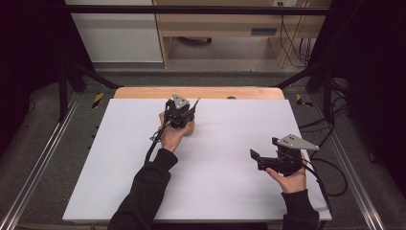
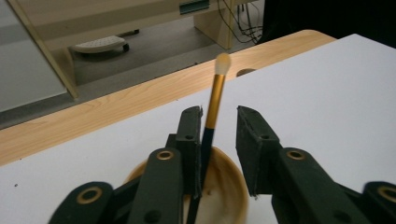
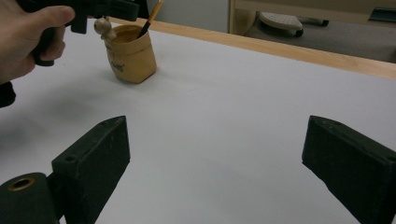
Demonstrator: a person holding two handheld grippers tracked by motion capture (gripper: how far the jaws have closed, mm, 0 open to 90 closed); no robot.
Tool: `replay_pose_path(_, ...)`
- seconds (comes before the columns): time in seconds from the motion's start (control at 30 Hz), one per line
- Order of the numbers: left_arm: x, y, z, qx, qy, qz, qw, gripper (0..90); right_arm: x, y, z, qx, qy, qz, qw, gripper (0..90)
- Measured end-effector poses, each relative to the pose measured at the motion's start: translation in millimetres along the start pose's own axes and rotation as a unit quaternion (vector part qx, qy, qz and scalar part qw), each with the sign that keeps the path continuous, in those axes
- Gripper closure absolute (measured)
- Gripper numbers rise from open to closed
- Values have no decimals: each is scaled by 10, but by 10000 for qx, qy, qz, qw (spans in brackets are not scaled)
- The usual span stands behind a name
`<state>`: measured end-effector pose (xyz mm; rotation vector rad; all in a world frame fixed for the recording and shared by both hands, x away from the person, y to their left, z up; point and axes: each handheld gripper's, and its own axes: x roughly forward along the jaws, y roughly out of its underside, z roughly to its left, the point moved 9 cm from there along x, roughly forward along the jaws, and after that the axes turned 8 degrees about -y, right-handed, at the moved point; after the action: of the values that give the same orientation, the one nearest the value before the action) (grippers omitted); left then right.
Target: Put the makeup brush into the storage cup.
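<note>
A tan pouch-like cup [image 3: 130,56] stands on the white board [image 1: 225,129] near its far edge. A brush [image 2: 215,93] with a gold ferrule, dark handle and pale tip stands in the cup [image 2: 231,186], leaning away. My left gripper [image 2: 219,116] hovers just above the cup with its jaws apart; the brush rests against the left jaw and a gap separates it from the right one. In the high view the left gripper [image 1: 190,109] is at the board's far middle. My right gripper [image 1: 265,148] is held wide open over bare board at the near right [image 3: 217,128].
A wooden table edge [image 1: 201,92] runs behind the board, with a small hole [image 2: 245,72] in it. Beyond stand a wooden cabinet [image 1: 215,24], cables and dark frame bars [image 1: 191,9]. A small wooden toggle [image 3: 103,28] hangs at the cup's rim.
</note>
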<state>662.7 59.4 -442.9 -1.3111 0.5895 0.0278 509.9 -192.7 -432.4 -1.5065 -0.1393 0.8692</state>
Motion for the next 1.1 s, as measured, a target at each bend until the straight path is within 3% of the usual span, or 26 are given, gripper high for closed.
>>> replay_pose_path(0.07,-38,-4,-15,18,28,-15,10000,666,-5,-3,0,0,0,-10,10000,77)
replay_pose_path(0.2,-271,-15,-81,28,278,-100,9996,585,-24,-17,4,-10,-10,-48,10000,75)
replay_pose_path(0.23,-400,4,-102,77,327,-163,9993,568,-28,-21,4,-9,-11,-64,10000,75)
replay_pose_path(0.27,-400,4,-102,77,327,-163,9993,554,-28,-21,4,-9,-11,-64,10000,75)
replay_pose_path(0.3,-504,44,-119,58,429,-185,9989,543,-32,-22,1,-5,-1,-70,10000,74)
replay_pose_path(0.33,-504,44,-119,58,429,-185,9989,535,-32,-22,1,-5,-1,-70,10000,74)
replay_pose_path(0.37,-621,120,-133,153,505,-133,9985,521,-34,-24,5,-4,-6,-84,10000,74)
replay_pose_path(0.5,-772,216,-141,212,607,-108,9979,477,-17,-10,17,-29,-16,-48,10000,71)
replay_pose_path(0.6,-910,294,-106,278,615,-93,9977,436,-8,-4,21,-24,-16,-33,10000,70)
replay_pose_path(0.63,-993,334,-85,168,712,-112,9973,419,-1,0,19,-34,2,-24,10000,70)
replay_pose_path(0.8,-1180,429,-9,36,793,-179,9967,345,-2,5,25,-53,-7,-19,10000,69)
replay_pose_path(1.0,-1368,551,118,-83,764,-231,9968,297,-20,-1,29,-47,-6,-49,10000,68)
replay_pose_path(1.1,-1489,657,253,-143,675,-233,9973,267,-22,3,33,-54,2,-48,10000,64)
